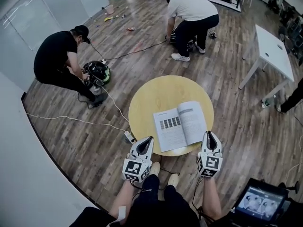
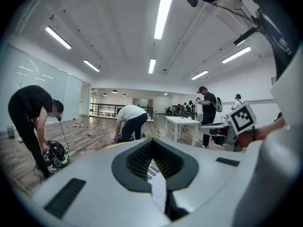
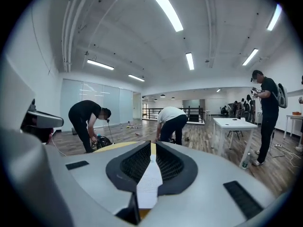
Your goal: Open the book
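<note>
The book (image 1: 181,125) lies open on the round yellow table (image 1: 156,93), its pages facing up near the table's front edge. My left gripper (image 1: 150,139) hovers just off the book's near left corner, jaws shut and empty. My right gripper (image 1: 208,133) hangs beside the book's near right corner, also shut on nothing. In the left gripper view a strip of printed page (image 2: 156,181) shows below the closed fingertips of the left gripper (image 2: 151,143). The right gripper view shows the same: page (image 3: 150,181) under the right gripper (image 3: 152,144).
A person in black (image 1: 59,60) crouches over a round machine (image 1: 98,72) at the left. Another person (image 1: 191,13) bends down beyond the table. Cables and a power strip (image 1: 128,136) lie on the wood floor. A white table (image 1: 272,51) stands right, a monitor (image 1: 260,203) lower right.
</note>
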Motion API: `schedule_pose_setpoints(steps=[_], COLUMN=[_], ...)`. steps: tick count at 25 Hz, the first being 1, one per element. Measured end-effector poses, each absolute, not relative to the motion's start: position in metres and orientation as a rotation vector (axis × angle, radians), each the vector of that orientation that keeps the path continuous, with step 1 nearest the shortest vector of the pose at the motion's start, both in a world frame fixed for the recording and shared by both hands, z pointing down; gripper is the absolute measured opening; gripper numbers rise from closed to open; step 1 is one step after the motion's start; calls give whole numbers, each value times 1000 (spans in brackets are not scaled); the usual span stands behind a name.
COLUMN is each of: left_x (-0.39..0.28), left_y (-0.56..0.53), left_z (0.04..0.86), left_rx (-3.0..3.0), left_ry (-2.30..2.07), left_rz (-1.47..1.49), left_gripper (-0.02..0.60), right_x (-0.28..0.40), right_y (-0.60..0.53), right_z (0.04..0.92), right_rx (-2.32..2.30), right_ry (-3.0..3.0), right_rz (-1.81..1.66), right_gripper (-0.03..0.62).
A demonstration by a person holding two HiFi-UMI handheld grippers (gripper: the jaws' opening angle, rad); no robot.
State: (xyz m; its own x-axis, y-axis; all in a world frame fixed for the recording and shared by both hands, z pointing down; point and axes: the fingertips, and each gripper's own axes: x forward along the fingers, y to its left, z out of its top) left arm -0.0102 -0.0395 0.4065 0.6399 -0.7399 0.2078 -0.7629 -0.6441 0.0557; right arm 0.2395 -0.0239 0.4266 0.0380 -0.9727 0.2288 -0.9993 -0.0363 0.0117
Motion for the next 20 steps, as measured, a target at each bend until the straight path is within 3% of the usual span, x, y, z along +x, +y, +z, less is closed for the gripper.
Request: schedule_pose_setpoints(steps=[9, 20], left_x=[-5, -9], left_y=[-27, -34], left_z=[339, 331], left_rx=[2834, 2852], left_ry=[-1246, -1243], left_rz=[129, 119], left_gripper=[-3, -3], right_x=[159, 141], right_y=[1, -3], right_z=[335, 324], right_rx=[2050, 2031], right_ry=[-2309, -2314], right_rz=[154, 114], right_gripper=[32, 3])
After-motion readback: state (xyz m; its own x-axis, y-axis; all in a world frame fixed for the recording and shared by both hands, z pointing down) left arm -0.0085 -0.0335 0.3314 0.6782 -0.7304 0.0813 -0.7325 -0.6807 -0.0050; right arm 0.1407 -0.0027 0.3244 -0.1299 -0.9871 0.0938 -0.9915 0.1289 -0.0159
